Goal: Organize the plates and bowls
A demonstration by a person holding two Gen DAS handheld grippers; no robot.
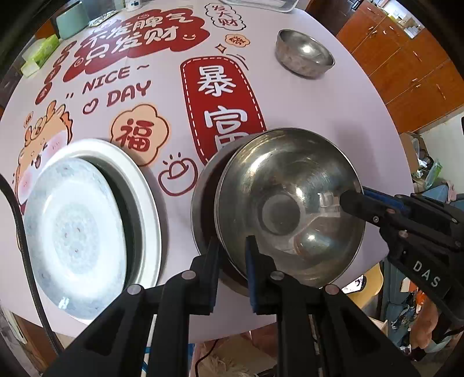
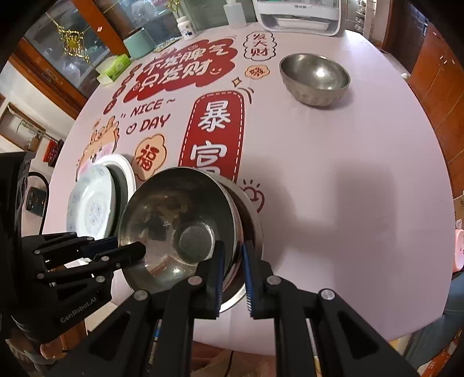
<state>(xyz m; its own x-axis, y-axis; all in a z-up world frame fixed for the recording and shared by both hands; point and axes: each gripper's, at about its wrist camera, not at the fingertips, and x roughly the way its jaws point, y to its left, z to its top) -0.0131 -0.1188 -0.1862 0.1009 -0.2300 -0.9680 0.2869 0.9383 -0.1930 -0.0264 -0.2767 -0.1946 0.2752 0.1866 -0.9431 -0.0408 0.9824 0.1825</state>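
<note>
Two steel bowls sit nested near the table's front edge: an upper bowl (image 1: 290, 203) (image 2: 177, 229) tilted inside a lower bowl (image 1: 203, 208) (image 2: 249, 220). My left gripper (image 1: 232, 252) (image 2: 121, 250) is shut on the upper bowl's rim. My right gripper (image 2: 233, 258) (image 1: 355, 197) is shut on the rim at the opposite side. A patterned plate (image 1: 75, 232) (image 2: 90, 203) rests tilted on a white plate (image 1: 145, 203) (image 2: 127, 171) to the left. A third steel bowl (image 1: 304, 53) (image 2: 314, 78) stands alone at the far right.
The round table (image 2: 348, 174) has a pale cloth with red print. At its far edge stand a green mug (image 2: 139, 42), a tissue pack (image 2: 114, 66), a white bottle (image 2: 185, 27) and a white rack (image 2: 298, 16). Wooden cabinets (image 1: 406, 66) stand to the right.
</note>
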